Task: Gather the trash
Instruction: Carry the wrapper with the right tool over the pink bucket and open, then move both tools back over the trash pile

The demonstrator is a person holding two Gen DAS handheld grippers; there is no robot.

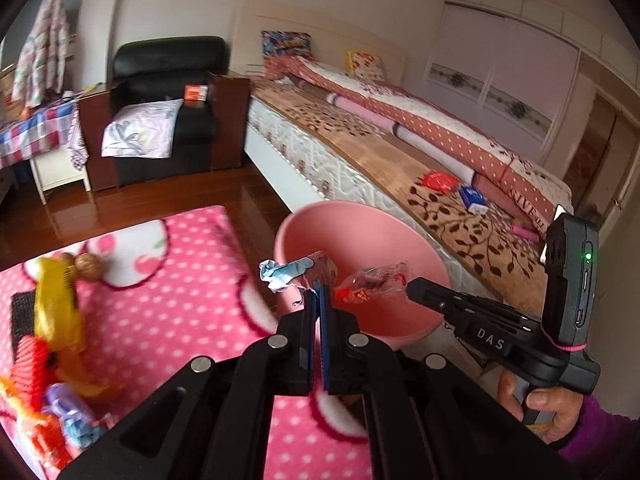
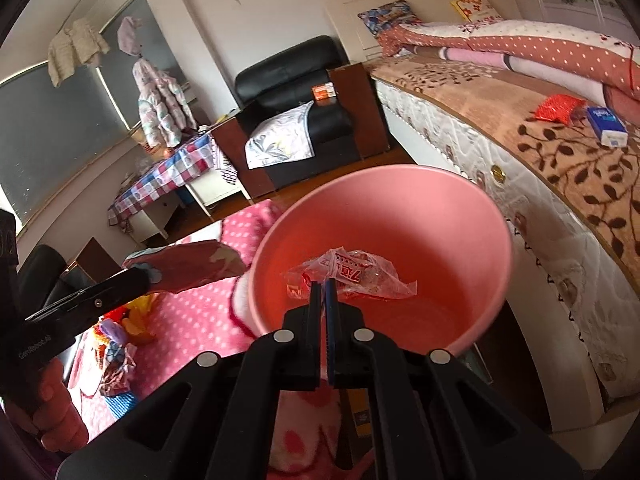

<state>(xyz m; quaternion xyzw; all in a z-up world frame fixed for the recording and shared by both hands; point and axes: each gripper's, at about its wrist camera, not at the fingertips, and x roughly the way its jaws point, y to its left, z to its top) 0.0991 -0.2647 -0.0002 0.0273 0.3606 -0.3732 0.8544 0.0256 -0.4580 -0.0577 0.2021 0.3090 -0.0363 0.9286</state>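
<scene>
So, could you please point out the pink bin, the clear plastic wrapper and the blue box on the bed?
Pink bin (image 2: 404,216): right wrist view, inner back wall.
Clear plastic wrapper (image 2: 360,276): right wrist view, crumpled middle with red print.
Blue box (image 2: 606,122): right wrist view, blue top face.

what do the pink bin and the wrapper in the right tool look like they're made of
Pink bin: probably moulded plastic, going by its smooth, even-coloured wall with a soft sheen and its thin rolled rim. Wrapper: seemingly thin clear plastic film, crinkled and see-through, with red print; it is pinched in the right tool.
</scene>
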